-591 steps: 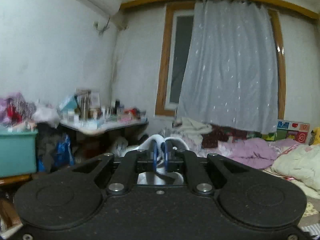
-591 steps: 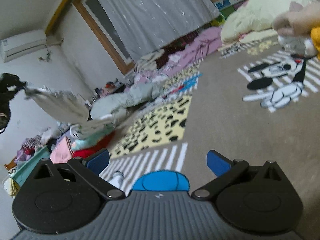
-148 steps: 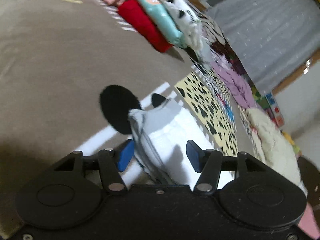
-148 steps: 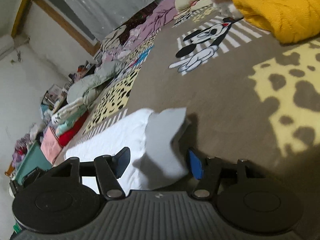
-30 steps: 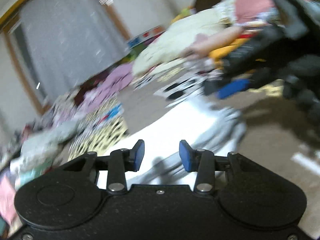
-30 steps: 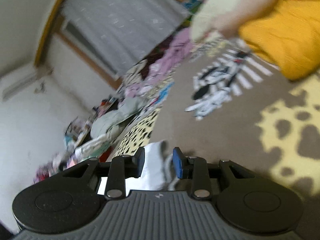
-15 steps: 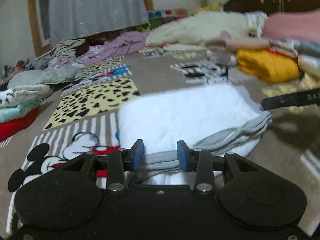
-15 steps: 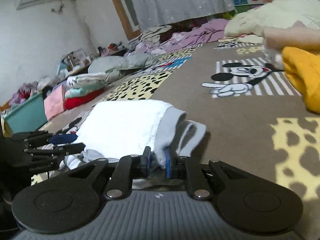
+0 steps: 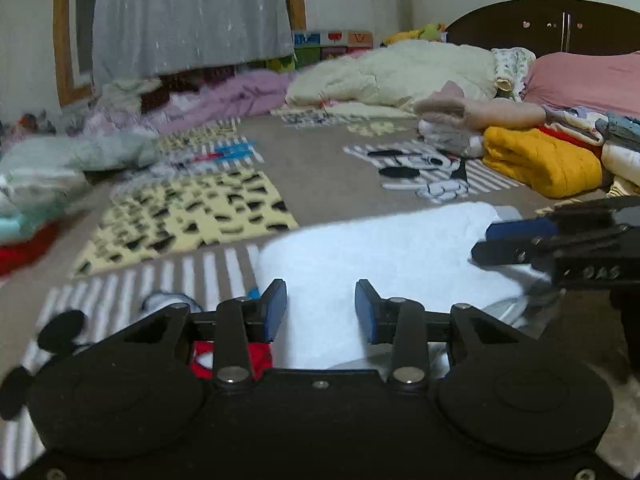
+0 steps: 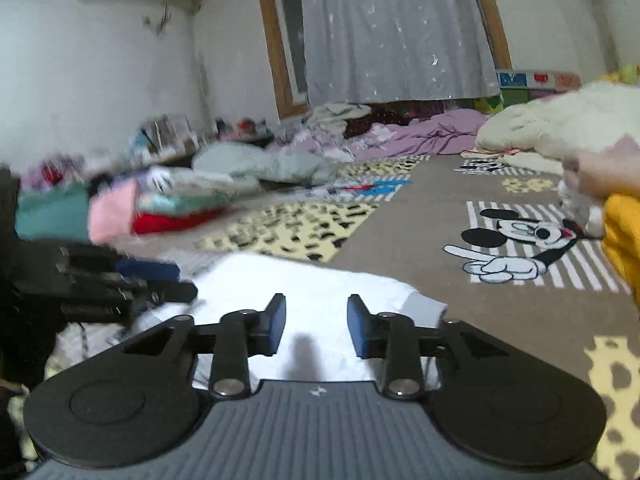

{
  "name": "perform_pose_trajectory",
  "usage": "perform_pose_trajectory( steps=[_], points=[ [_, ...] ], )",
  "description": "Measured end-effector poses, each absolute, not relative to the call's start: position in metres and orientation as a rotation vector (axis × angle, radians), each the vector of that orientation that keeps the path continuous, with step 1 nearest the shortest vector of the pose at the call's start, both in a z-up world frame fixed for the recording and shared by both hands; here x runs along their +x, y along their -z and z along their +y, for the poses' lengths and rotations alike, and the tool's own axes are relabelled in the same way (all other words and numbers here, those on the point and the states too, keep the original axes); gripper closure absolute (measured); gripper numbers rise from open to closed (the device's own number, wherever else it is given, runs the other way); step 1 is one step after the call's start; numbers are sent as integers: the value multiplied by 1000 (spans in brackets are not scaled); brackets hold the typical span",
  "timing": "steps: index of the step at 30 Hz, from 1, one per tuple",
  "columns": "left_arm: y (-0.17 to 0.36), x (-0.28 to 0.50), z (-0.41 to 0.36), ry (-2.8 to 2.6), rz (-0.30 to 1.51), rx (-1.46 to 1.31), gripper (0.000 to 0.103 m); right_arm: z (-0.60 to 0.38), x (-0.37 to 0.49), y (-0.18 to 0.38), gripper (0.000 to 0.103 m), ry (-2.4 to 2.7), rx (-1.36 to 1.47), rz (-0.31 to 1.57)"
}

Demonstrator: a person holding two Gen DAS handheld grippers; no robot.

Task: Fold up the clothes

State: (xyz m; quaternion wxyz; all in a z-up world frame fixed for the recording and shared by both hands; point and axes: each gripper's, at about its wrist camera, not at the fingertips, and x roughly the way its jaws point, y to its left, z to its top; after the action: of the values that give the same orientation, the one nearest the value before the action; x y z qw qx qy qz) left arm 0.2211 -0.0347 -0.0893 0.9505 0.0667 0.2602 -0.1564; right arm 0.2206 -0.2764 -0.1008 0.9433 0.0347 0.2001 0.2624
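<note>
The white garment lies folded into a thick pad on the patterned blanket, in the near middle of the scene, with grey edges poking out at its right side. The left gripper hovers over the garment's near edge with its blue pads spread and only cloth showing below the gap; nothing is pinched. The right gripper is likewise spread above the garment; its jaws have just been opening, and no cloth sits between the pads. In the left wrist view, the right gripper reaches in from the right, low over the pad's right edge.

To my eye the fold looks finished or nearly so, and the likely next step is to tidy it or carry it to a pile. The risks come from the looseness of the bundle. The grey layers at the right edge are not tucked, so a one-sided lift would probably let them slide out and the pad fall open. A shallow pinch could catch only the top layer and peel it back. The two grippers are near each other, so a hasty reach may knock one against the other or drag the cloth askew. The folded stack at far left is well apart, so a long carry gives time for sagging.
</note>
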Motion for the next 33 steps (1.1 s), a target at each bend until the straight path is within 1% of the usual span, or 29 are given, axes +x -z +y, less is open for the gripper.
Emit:
perform_pose_trajectory(
  steps=[2, 4, 6, 8, 9, 11, 13, 14, 16, 20, 25, 33],
  points=[
    [103, 229, -40, 360, 588, 152, 66, -271, 231, 110, 68, -504, 36, 478],
    [106, 228, -49, 366, 561, 232, 66, -272, 237, 120, 69, -486, 19, 542],
    [92, 227, -45, 379, 538, 220, 66, -282, 239, 119, 71, -499, 59, 553],
    [79, 228, -41, 393, 513, 204, 66, -285, 232, 114, 73, -499, 70, 519],
    [75, 233, -39, 404, 496, 184, 66, -286, 227, 110, 68, -495, 71, 478],
    [68, 242, -37, 423, 468, 151, 64, -281, 225, 105, 65, -484, 66, 402],
    [74, 256, -40, 431, 479, 152, 64, -277, 230, 101, 62, -491, 68, 370],
    [79, 261, -42, 431, 494, 149, 64, -275, 234, 102, 62, -486, 62, 378],
    [89, 266, -45, 429, 517, 154, 60, -274, 244, 106, 62, -471, 48, 402],
    [107, 270, -52, 420, 553, 173, 59, -274, 262, 122, 61, -463, 51, 535],
    [111, 271, -48, 434, 562, 156, 59, -279, 263, 127, 61, -476, 75, 552],
    [115, 262, -57, 398, 536, 217, 59, -275, 259, 126, 61, -470, 51, 556]
  ],
)
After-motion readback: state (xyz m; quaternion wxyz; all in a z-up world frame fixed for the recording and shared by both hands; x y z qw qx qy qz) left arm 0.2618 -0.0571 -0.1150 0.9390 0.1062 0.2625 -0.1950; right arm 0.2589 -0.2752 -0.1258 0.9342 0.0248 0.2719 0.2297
